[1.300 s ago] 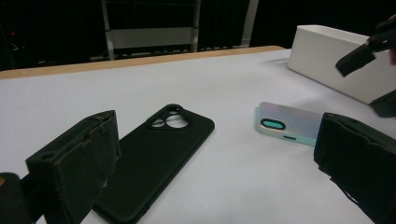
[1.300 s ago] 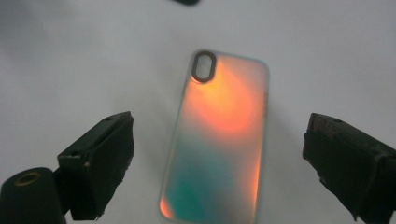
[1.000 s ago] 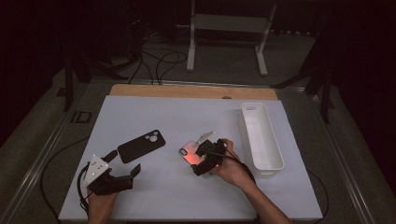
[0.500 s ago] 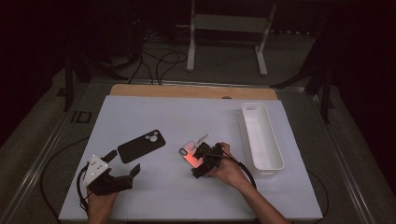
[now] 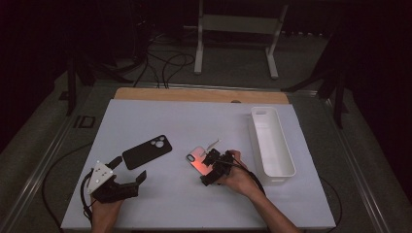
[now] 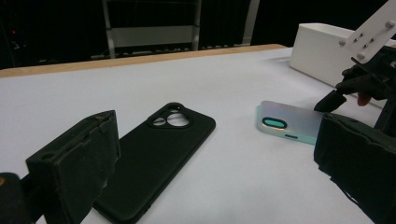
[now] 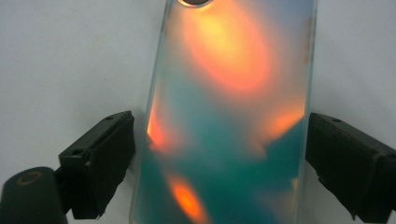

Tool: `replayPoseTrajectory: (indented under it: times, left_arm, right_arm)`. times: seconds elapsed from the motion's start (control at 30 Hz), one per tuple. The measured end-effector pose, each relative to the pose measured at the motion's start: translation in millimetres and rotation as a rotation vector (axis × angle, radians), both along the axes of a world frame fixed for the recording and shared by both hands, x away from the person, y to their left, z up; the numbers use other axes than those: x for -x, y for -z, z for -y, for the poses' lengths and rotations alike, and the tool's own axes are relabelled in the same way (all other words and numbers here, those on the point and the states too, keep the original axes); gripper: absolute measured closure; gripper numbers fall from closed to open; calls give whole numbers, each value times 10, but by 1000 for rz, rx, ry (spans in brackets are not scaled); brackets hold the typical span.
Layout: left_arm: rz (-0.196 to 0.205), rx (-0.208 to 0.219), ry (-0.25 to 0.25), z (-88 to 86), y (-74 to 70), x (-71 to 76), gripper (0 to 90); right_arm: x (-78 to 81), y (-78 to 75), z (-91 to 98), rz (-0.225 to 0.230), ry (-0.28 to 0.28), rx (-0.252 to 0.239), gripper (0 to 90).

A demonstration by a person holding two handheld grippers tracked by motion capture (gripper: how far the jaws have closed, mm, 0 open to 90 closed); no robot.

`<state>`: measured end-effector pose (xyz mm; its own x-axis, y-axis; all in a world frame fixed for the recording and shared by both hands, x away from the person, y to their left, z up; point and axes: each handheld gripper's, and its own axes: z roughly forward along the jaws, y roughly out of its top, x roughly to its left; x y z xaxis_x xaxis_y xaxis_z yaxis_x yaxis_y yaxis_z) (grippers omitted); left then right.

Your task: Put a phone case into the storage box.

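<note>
**Right gripper lined up on the shiny phone, not pinched yet**

So the iridescent phone [image 5: 197, 158] lay flat and face down near the middle of the white table [image 5: 160, 116], with the black phone case [image 5: 147, 151] a bit to its left and the white bin [image 5: 272, 141] off to its right. The right gripper [image 5: 212, 167] was down over the phone's near end, jaws spread wide with one pad [image 7: 100, 161] on either long edge and a sliver of table showing on each side, so nothing was clamped. The left gripper [image 5: 127, 177] sat low near the case, jaws apart too, holding nothing.

My guess: that glossy back was slick, rigid and thin, probably scratchable or crackable if dropped. I'd have squeezed the two long edges around mid-length, gently and squarely, never the flat faces
</note>
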<state>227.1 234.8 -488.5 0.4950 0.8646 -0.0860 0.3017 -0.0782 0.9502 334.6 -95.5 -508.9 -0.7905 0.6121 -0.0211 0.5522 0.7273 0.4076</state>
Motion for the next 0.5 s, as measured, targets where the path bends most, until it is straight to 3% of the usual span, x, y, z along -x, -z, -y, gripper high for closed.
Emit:
replayPoseTrajectory:
  times: [0.5]
  left_arm:
    - [-7, -6, 5, 12, 7, -8, 6]
  right_arm:
    - [-22, 0, 7, -31, 1, -8, 123]
